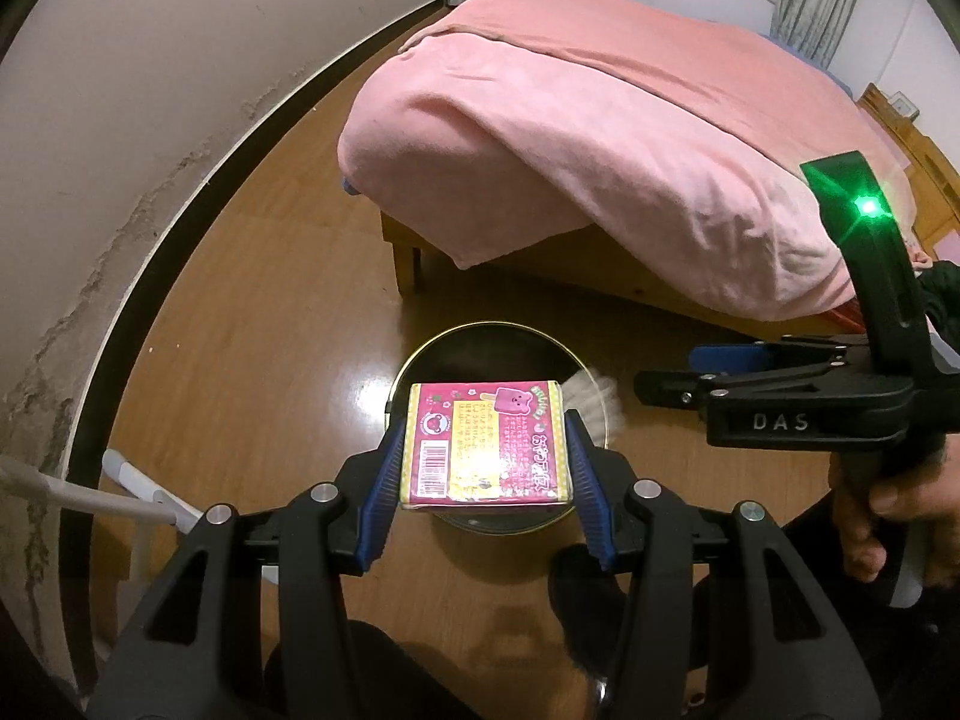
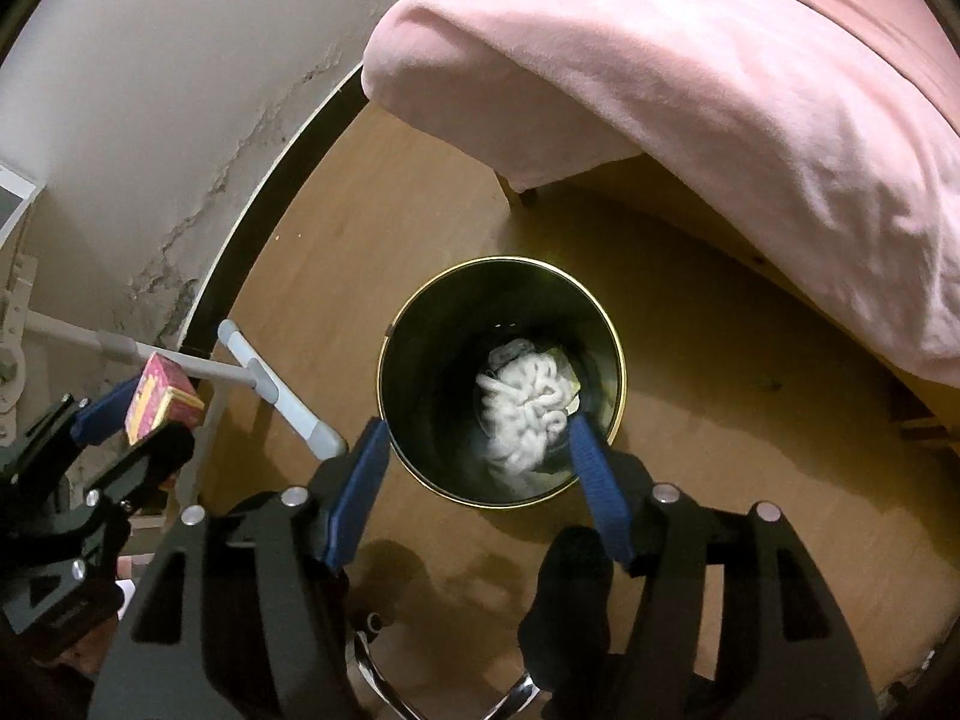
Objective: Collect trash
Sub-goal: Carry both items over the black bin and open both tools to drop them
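My left gripper (image 1: 483, 456) is shut on a pink and yellow carton (image 1: 485, 447) and holds it above the black trash bin (image 1: 420, 360) with a gold rim. The carton also shows in the right wrist view (image 2: 159, 399), held by the left gripper (image 2: 141, 414). My right gripper (image 2: 480, 456) is open and empty, directly over the bin (image 2: 420, 360). A white crumpled wad (image 2: 525, 405), blurred, is in the bin's opening. The right gripper shows in the left wrist view (image 1: 666, 387) to the right of the bin.
A bed with a pink blanket (image 1: 600, 132) stands behind the bin on a wooden frame. The wooden floor (image 1: 252, 330) meets a cracked white wall (image 1: 120, 150) at the left. A grey metal stand foot (image 2: 276, 396) lies left of the bin.
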{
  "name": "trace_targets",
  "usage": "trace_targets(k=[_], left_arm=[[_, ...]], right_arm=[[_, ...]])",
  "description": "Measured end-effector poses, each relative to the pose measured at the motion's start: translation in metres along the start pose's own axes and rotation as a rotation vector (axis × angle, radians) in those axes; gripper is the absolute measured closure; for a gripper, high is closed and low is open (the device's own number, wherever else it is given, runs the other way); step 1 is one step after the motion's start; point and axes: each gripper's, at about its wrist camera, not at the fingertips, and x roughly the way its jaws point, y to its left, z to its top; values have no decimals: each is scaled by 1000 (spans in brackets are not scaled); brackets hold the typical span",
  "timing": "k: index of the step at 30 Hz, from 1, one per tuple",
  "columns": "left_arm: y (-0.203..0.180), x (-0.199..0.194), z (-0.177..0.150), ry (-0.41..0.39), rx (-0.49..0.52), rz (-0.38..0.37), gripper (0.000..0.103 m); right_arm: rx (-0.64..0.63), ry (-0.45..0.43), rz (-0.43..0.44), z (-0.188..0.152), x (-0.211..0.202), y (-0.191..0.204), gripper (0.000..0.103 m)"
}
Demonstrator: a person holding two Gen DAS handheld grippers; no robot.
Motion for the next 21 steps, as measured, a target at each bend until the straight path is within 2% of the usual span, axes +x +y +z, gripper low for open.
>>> trace_targets(k=[12,13,14,21], left_arm=[[-10,21,8,18,4,-39,52],[-11,23,9,23,3,-43,50],[-12,24,10,22,2,-41,43],[-18,12,13,-8,17,-26,28]], right_arm=[[85,-30,-16,1,-11,-23,40],[92,-34,-18,0,-13,-25,39],[98,-38,-20,1,-15,-27,39],[120,-54,-19,1,-20,-30,39]])
